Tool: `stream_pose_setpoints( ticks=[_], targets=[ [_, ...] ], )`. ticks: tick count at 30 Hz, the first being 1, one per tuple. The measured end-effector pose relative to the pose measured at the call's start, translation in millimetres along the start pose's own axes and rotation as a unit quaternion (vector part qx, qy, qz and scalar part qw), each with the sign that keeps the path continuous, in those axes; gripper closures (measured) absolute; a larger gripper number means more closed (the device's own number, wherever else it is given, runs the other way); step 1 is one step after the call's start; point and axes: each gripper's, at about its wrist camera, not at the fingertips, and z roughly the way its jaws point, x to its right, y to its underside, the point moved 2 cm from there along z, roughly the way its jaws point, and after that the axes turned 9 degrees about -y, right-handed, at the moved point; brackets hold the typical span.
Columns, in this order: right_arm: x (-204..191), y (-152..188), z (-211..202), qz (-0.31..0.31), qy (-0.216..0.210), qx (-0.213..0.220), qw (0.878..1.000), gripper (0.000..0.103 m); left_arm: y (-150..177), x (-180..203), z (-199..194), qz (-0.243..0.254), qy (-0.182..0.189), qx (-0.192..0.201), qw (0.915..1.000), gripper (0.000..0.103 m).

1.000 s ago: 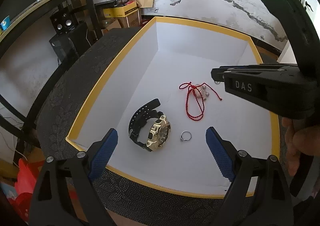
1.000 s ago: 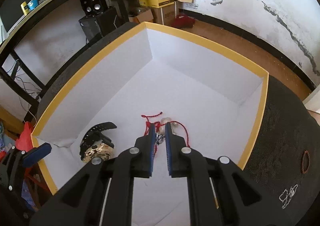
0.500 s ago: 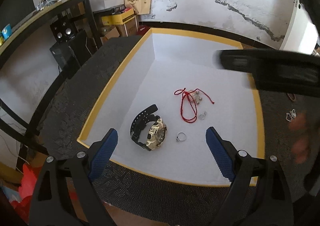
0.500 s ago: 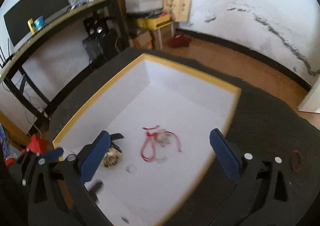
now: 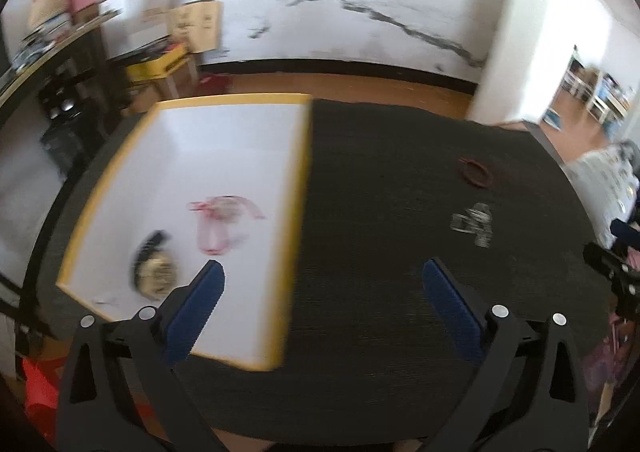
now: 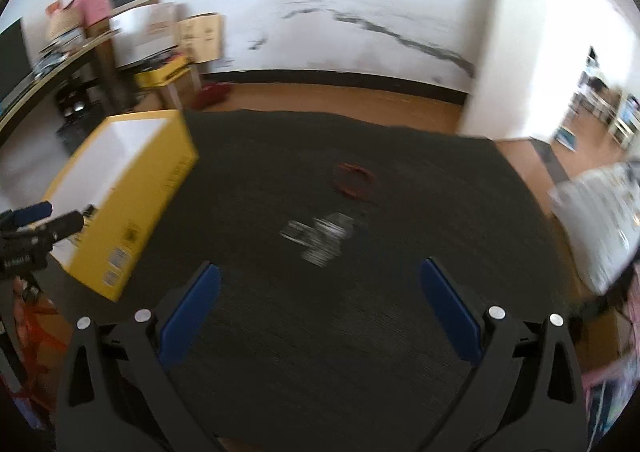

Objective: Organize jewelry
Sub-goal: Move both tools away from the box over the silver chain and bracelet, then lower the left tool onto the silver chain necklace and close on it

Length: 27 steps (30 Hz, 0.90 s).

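Observation:
A yellow-rimmed white box [image 5: 301,187] sits on the dark tabletop at left and holds a gold-and-black watch [image 5: 154,270] and a red cord bracelet [image 5: 218,221]. On the cloth to its right lie a silver chain piece [image 5: 474,221] and a dark red ring-shaped bracelet [image 5: 474,171]. My left gripper [image 5: 322,304] is open and empty, above the box's right edge. My right gripper [image 6: 320,300] is open and empty, above the cloth in front of the silver piece [image 6: 320,236] and the red bracelet [image 6: 354,181]. The box [image 6: 132,187] is at its left.
The dark tabletop [image 6: 320,332] spreads wide around the jewelry. A black desk with boxes [image 6: 80,51] stands at back left. A white patterned object [image 6: 596,211] lies at the table's right edge. The left gripper's tip [image 6: 36,228] shows at far left in the right wrist view.
Both grippers have pulled back and swung right, away from the box interior toward the cloth. The right gripper opened earlier and stays open. The frames are motion-blurred.

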Motion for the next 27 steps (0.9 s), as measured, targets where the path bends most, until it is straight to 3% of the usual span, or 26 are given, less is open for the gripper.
stream_pose_setpoints(
  ticks=[5, 10, 16, 27],
  targets=[
    [44.8, 30.0, -12.6, 0.034, 0.002, 0.006, 0.999, 0.007, 6.1, 81.6, 12.5, 0.028, -0.003, 0.006, 0.9996, 0.006],
    [59.3, 33.9, -20.1, 0.027, 0.008, 0.012, 1.0, 0.007, 11.1, 147.1, 23.3, 0.039, 0.012, -0.002, 0.9992, 0.006],
    [82.1, 37.7, -27.4, 0.052, 0.0, 0.018, 0.998, 0.007, 11.7, 175.2, 29.4, 0.053, 0.003, -0.001, 0.9986, 0.006],
    [90.6, 31.4, -33.1, 0.055, -0.005, 0.022, 0.998, 0.007, 12.0, 188.3, 41.8, 0.058, -0.005, -0.007, 0.9983, 0.006]
  ],
)
